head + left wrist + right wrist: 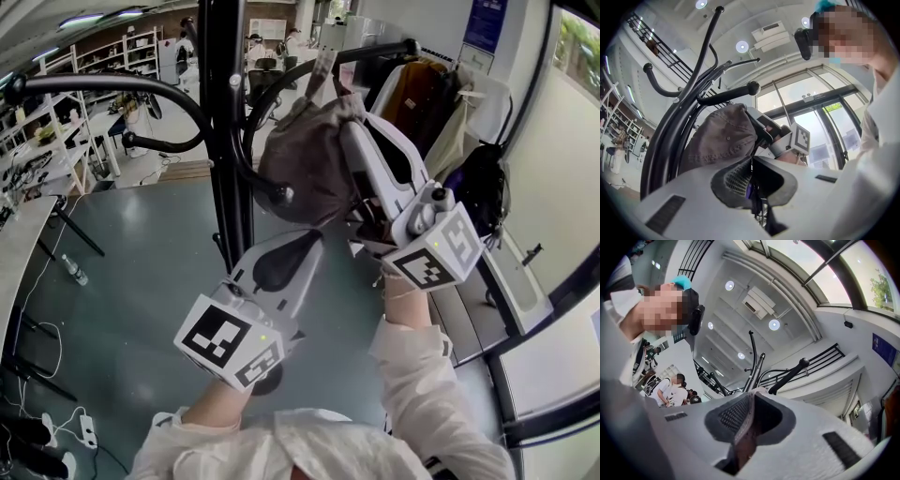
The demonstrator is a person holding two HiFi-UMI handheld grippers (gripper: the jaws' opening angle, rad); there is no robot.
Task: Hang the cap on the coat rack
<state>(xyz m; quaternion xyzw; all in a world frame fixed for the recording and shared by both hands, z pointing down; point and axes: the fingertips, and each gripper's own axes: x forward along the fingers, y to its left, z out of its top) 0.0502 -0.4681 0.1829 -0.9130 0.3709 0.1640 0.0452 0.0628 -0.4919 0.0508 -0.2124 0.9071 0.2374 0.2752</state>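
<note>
A grey-brown cap (pixel 305 159) is held up against the black coat rack (pixel 223 141), close to the knobbed end of one curved arm (pixel 281 194). Whether it rests on that arm I cannot tell. My right gripper (pixel 352 131) is shut on the cap's edge, and brown fabric (pixel 743 446) shows between its jaws (pixel 749 401). My left gripper (pixel 314 236) is lower down beside the pole, shut with nothing in it (pixel 751 161). In the left gripper view the cap (pixel 724 140) hangs just below a knobbed arm (pixel 752 87), with the right gripper (pixel 785 136) behind it.
Several more curved arms (pixel 112 89) branch off the pole. Coats (pixel 422 94) and a black bag (pixel 478 187) hang at the right. A desk edge (pixel 19 244) is on the left, with a bottle (pixel 75 270) and a power strip (pixel 87 431) on the floor. People (pixel 670 390) stand far off.
</note>
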